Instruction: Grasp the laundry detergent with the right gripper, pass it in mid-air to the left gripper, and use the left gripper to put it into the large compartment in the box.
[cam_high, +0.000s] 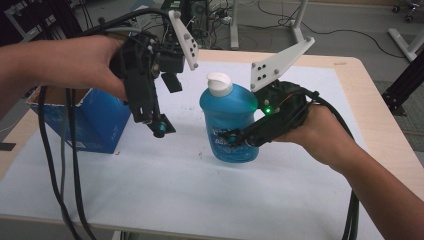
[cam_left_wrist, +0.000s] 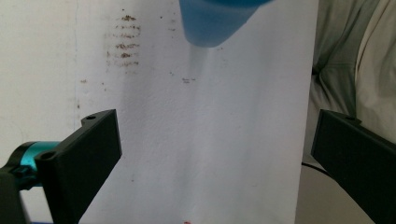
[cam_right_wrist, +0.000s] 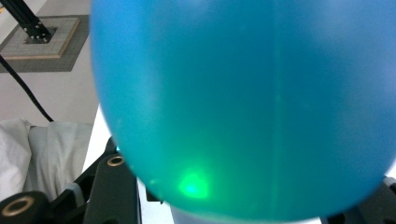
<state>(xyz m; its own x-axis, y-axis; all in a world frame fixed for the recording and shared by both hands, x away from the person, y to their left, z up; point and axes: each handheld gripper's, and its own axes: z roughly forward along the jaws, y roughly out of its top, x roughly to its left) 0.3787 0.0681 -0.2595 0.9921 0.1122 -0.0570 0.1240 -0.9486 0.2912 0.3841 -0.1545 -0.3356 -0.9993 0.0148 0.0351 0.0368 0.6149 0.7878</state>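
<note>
Bottles: one blue bottle (cam_high: 231, 125) with a white cap (cam_high: 219, 83), upright near the middle of the counter (cam_high: 150, 190); its blue base (cam_left_wrist: 212, 21) shows at the top of the left gripper view, and its blue body (cam_right_wrist: 243, 93) looms close in the right gripper view with a green glint on it.
Boxes: one blue cardboard box (cam_high: 87, 120), top open, at the counter's left edge.
Tools: two, one in each hand.
Left tool (cam_high: 159, 127): held above the counter between box and bottle, pointing down; in its own view the jaws stand wide apart with nothing between them but the white sheet.
Right tool (cam_high: 235, 140): its jaws reach around the bottle's lower body from the right; whether they press on it I cannot tell.
Hands: left hand (cam_high: 95, 62) over the box, right hand (cam_high: 320, 132) just right of the bottle.
Surface: a white sheet (cam_left_wrist: 210, 140) with small brown marks covers a pale wooden top.
Room: grey floor with cables and stand legs beyond the far edge.
Edges: bare wood shows along the right side and far edge.
Open room: wide bare sheet in front of the bottle, toward the near edge.
</note>
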